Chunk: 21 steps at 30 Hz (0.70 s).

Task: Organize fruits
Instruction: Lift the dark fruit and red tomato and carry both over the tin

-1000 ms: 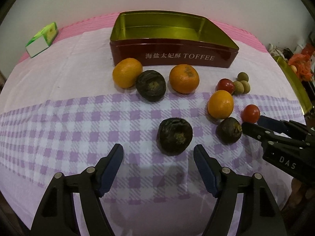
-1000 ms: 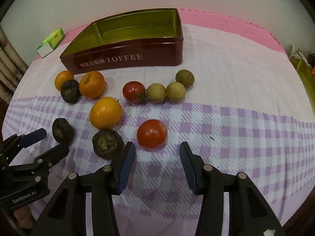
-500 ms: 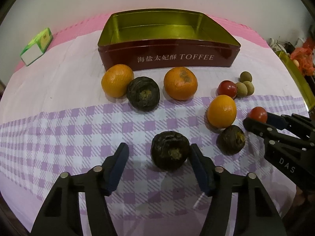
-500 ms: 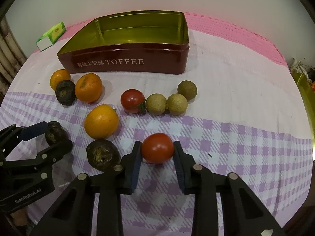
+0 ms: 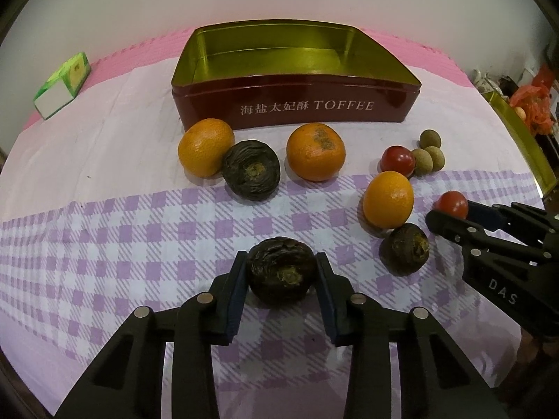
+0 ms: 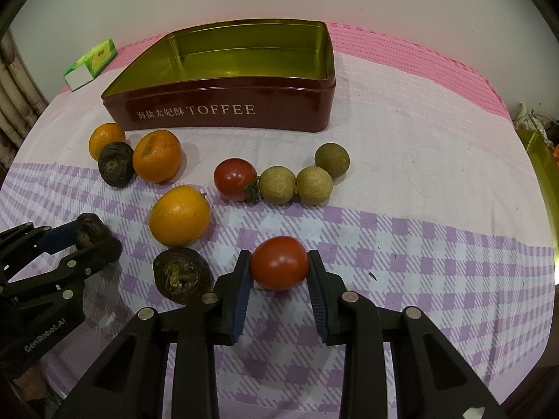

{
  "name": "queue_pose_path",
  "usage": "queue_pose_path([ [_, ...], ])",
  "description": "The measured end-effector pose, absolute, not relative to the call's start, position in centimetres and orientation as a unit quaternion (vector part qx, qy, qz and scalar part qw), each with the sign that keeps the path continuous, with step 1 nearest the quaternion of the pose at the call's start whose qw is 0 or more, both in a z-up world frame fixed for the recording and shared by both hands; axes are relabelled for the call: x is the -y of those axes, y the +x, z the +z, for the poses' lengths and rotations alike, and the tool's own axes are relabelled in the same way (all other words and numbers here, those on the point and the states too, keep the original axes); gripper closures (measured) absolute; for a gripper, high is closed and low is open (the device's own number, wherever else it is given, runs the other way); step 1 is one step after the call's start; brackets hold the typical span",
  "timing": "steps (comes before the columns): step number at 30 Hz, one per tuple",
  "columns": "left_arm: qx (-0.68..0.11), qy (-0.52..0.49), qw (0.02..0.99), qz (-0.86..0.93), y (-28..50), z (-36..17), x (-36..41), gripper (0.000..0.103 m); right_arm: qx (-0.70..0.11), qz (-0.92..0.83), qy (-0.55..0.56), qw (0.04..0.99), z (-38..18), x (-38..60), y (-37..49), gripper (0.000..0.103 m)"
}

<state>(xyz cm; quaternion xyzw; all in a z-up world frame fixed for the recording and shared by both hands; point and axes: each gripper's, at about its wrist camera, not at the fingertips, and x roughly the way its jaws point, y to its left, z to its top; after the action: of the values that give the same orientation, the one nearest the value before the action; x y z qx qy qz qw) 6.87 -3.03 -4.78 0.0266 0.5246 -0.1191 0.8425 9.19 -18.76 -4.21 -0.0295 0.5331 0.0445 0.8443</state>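
Closest in the left wrist view, the left gripper [image 5: 281,272] has its blue-padded fingers pressed against both sides of a dark, wrinkled, round dried fruit [image 5: 280,271], which sits on the purple-and-white checked tablecloth [image 5: 104,244]. In the right wrist view, the right gripper [image 6: 279,265] pinches a smooth round red tomato [image 6: 279,262] between its own blue pads, low over the same cloth.

Just left of the tomato lies a second dark wrinkled fruit [image 6: 182,276], and beyond that a glossy orange citrus fruit [image 6: 179,215], the two nearly touching. Farther back, a second red tomato with a green stem [image 6: 234,179] touches the first of three dull tan-green round longan-like fruits [image 6: 278,185], which run in a line, each touching the next, off to the right.

To the left of these, near the tin, a third dark wrinkled fruit [image 5: 251,169] rests against a pale orange mandarin [image 5: 205,147] on its left, with a deeper orange mandarin marked by a grey patch [image 5: 316,151] just beside it on the right.

Behind all the fruit stands a dark red rectangular metal tin with a gold interior [image 5: 297,111], lettered "TOFFEE" in white on its front wall. It is open at the top, and its gold floor is bare. It rests where the cloth turns plain pale pink. Far to the left, near the table's back edge, lies a small green-and-white cardboard box [image 5: 63,85]. At the far right edge, part of a gold-coloured tray rim [image 5: 517,132] shows.
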Motion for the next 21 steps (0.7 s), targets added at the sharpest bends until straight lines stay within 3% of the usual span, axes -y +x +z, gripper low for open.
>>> queue_pose_path([
  [21, -0.521, 0.018, 0.846, -0.113, 7.57, -3.82, 2.25, 0.065, -0.539, 0.043, -0.022, 0.841, -4.06, 19.18, 9.30, 0.075],
])
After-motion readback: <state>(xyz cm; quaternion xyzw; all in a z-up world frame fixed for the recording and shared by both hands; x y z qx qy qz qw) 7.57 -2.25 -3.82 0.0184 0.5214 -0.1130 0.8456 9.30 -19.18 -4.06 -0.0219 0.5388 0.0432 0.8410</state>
